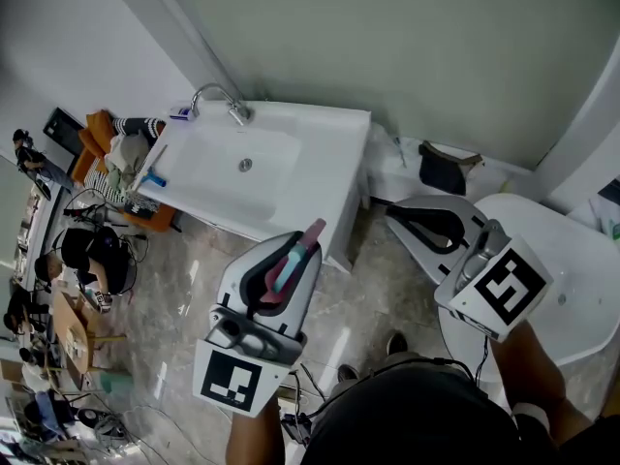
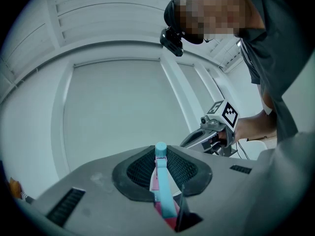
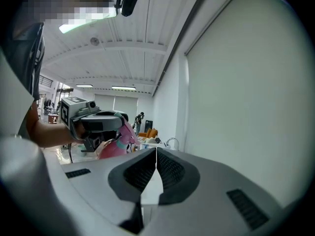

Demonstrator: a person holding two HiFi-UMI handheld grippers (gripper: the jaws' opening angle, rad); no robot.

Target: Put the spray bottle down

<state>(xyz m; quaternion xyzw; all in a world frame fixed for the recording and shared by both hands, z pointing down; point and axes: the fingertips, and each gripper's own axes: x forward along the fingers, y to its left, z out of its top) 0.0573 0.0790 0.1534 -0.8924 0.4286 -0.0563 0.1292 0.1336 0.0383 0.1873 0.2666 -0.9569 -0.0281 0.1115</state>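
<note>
While the spray bottle (image 1: 284, 271) hangs in the air above the floor, the left gripper (image 1: 302, 252) has its jaws clamped narrow on the pink-and-teal body. The tip pokes out ahead, and the tight grip likely stops it slipping before set-down. Alongside, the right gripper (image 1: 407, 219) has its jaws pressed together on nothing, apparently just out of the way. Beyond, the white sink (image 1: 325, 129) offers its front edge, or the rim by the faucet (image 1: 221, 95), as a likely resting place.
</note>
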